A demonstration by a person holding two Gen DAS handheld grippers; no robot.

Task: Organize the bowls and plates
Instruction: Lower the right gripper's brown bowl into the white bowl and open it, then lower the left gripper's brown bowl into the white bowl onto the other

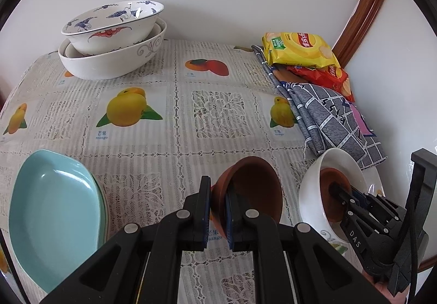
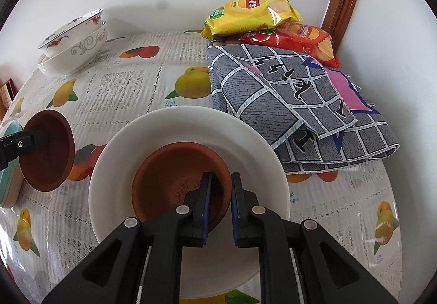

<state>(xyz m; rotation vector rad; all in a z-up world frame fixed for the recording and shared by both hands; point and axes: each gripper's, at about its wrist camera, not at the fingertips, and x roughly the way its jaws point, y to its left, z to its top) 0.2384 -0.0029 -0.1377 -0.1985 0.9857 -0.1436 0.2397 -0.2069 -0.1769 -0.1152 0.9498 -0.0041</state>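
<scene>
My left gripper (image 1: pixel 218 194) is shut on the rim of a brown clay bowl (image 1: pixel 254 186), which hangs tilted on its side just above the tablecloth. That same bowl (image 2: pixel 49 156) shows at the left of the right wrist view. A second brown clay dish (image 2: pixel 169 175) lies inside a white bowl (image 2: pixel 191 118) near the table's front right. My right gripper (image 2: pixel 221 186) has its jaws across this dish's near rim, one finger inside and one outside, and they pinch it. The left wrist view shows the right gripper (image 1: pixel 336 189) reaching into the white bowl (image 1: pixel 311 194).
Two patterned white bowls (image 1: pixel 109 30) are stacked at the back left by the wall. Stacked teal oval dishes (image 1: pixel 54 208) lie at the front left. A folded checked cloth (image 2: pixel 286 101) and chip bags (image 2: pixel 254 11) fill the back right corner.
</scene>
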